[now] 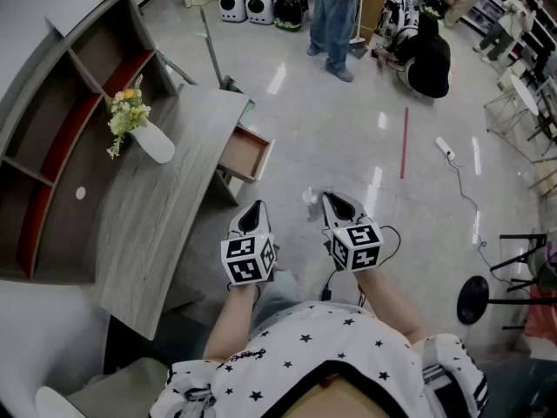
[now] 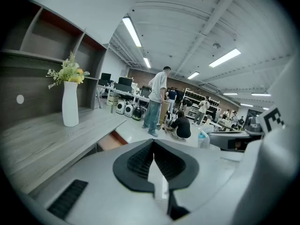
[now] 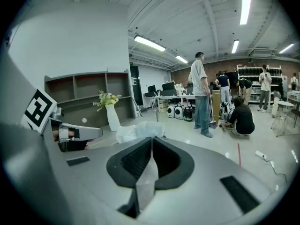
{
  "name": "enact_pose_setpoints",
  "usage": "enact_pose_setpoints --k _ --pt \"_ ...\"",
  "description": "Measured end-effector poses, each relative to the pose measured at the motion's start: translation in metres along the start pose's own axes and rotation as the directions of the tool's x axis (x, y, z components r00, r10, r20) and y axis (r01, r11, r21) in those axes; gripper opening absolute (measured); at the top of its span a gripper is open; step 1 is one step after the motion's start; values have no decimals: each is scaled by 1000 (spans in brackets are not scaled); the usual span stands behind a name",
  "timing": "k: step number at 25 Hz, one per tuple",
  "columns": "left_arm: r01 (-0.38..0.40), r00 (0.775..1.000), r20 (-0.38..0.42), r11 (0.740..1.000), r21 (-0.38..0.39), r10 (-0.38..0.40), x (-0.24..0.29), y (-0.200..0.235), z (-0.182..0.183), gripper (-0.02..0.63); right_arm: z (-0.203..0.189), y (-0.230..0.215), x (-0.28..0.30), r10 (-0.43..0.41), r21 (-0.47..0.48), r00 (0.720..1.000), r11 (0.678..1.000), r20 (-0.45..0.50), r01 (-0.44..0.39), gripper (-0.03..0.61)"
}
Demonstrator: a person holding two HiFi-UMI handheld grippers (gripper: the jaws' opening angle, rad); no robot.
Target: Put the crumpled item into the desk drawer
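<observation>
The crumpled item, a wad of clear plastic (image 1: 312, 203), sticks out from the tip of my right gripper (image 1: 330, 201), which is shut on it. In the right gripper view the plastic (image 3: 140, 131) bulges just beyond the closed jaws, and a strip of it runs back between them. My left gripper (image 1: 255, 210) hangs beside it, shut with nothing between its fingers (image 2: 140, 161). Both are held over the floor, a short way from the open desk drawer (image 1: 246, 153), which juts from the end of the grey desk (image 1: 148, 216). The left gripper view shows the drawer (image 2: 112, 141) low at left.
A white vase with flowers (image 1: 152, 140) stands on the desk below a wall shelf (image 1: 61, 103). A person stands (image 1: 335, 16) and another crouches (image 1: 426, 59) across the floor. A red line (image 1: 404, 142), a power strip (image 1: 446, 149) and a black stool (image 1: 474, 299) lie to the right.
</observation>
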State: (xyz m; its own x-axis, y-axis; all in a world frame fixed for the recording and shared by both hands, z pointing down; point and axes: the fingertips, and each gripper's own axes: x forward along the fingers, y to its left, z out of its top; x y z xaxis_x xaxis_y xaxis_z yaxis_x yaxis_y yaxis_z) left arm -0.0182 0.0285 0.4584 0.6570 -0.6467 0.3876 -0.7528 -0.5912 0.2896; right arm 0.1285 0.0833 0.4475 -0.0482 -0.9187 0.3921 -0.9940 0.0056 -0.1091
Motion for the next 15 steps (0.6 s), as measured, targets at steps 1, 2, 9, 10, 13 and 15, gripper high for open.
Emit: enact_pose_setpoints --k 1,2,9,10,13,15 --pt "-6 1000 -6 1000 7 6 -13 -10 -11 14 -8 2 -19 1 12 1000 1000 8 -1 9" --pt "-12 1000 -11 1000 14 12 -25 -21 -21 14 -16 4 -37 1 22 1000 1000 16 -2 9" --pt "-15 999 -40 1000 11 16 -111 -85 -84 14 -61 21 -138 38 26 999 999 9 -38 9" --pt "-20 999 -42 1000 7 20 -120 -88 -89 14 -64 24 -146 45 24 999 999 9 -45 9" --pt "-34 999 -35 999 12 35 -143 -91 -95 14 -68 31 -163 57 29 998 998 25 -58 8" --pt "-39 999 -32 999 17 40 -153 -90 -97 14 -67 35 -170 59 37 997 997 41 -61 8"
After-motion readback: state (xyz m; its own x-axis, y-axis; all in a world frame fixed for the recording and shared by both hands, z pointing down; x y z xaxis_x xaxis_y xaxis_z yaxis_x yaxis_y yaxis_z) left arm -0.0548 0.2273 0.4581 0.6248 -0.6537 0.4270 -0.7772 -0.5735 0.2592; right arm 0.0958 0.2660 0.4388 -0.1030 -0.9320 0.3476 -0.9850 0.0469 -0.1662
